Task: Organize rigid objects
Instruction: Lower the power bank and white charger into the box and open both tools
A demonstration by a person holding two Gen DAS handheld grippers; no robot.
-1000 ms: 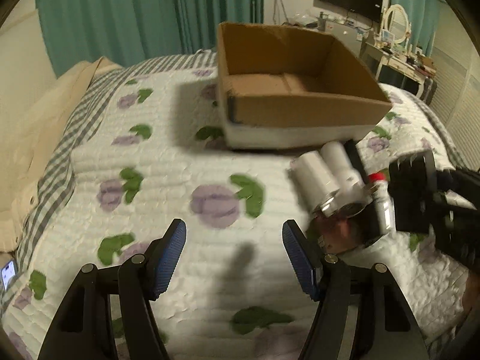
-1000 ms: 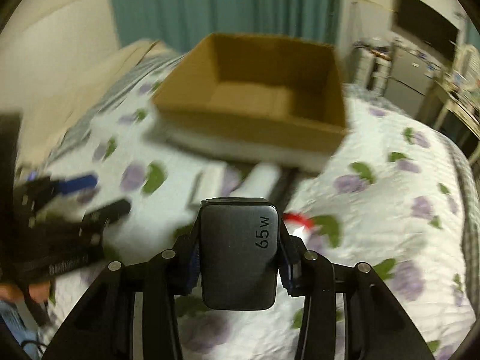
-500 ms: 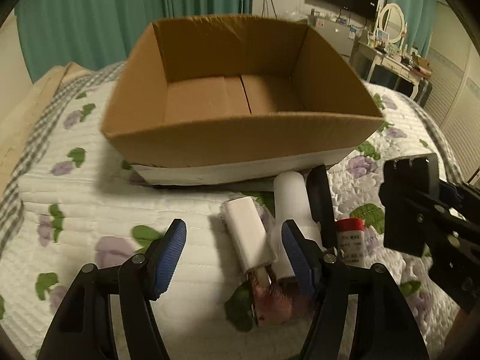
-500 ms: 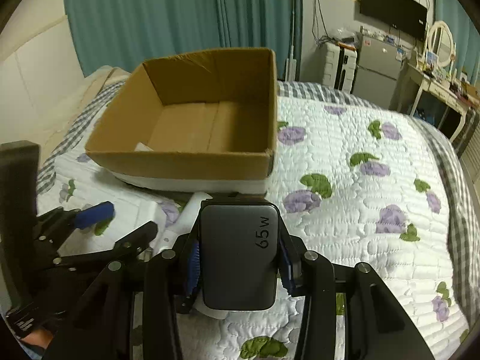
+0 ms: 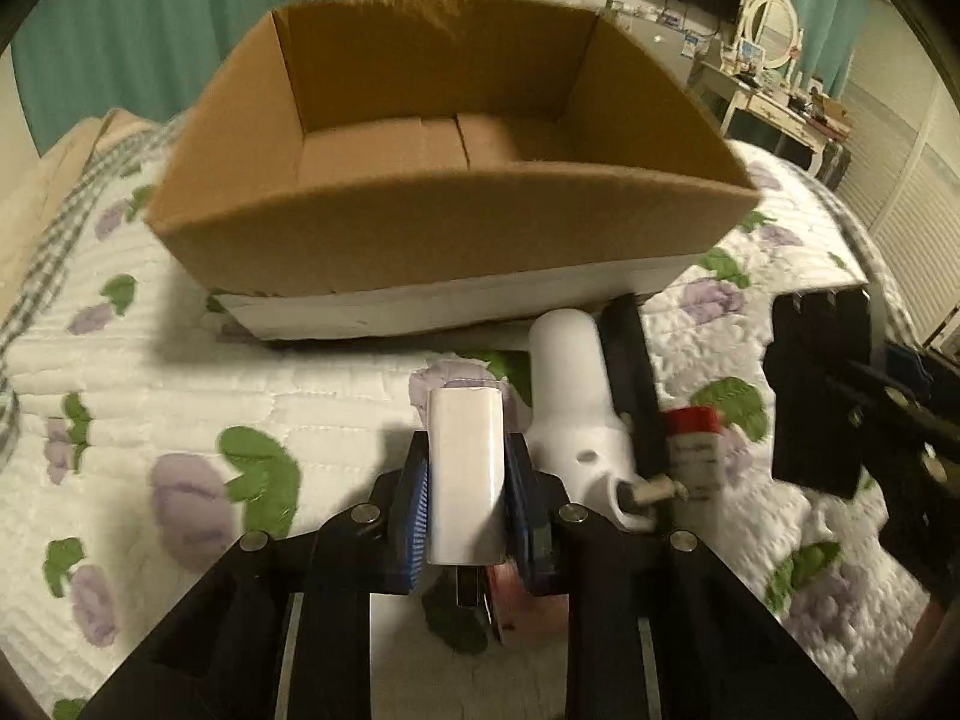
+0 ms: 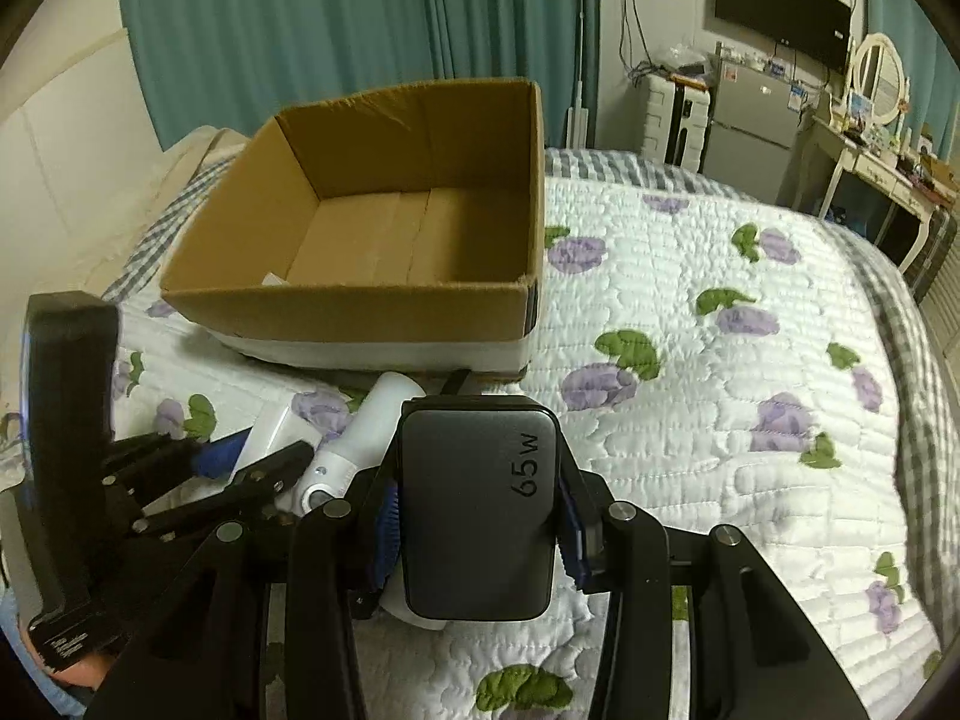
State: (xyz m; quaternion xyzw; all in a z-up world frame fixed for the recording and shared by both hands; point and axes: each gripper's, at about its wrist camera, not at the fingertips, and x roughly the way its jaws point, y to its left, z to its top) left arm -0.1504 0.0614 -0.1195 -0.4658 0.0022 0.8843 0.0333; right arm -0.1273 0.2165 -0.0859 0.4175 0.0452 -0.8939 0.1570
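The left gripper (image 5: pixel 467 501) has its fingers clenched on a white block (image 5: pixel 465 474), low over the quilted bed (image 6: pixel 690 360). The right gripper (image 6: pixel 477 513) clamps a dark grey charger (image 6: pixel 477 507) marked 65W. A white cylinder (image 5: pixel 579 408) and red-capped bottle (image 5: pixel 693 450) lie just before the open cardboard box (image 5: pixel 444 240).

"65w" is printed on the dark grey charger (image 6: pixel 477 507), in front of the cardboard box (image 6: pixel 366 306); other labels are too blurred to read.
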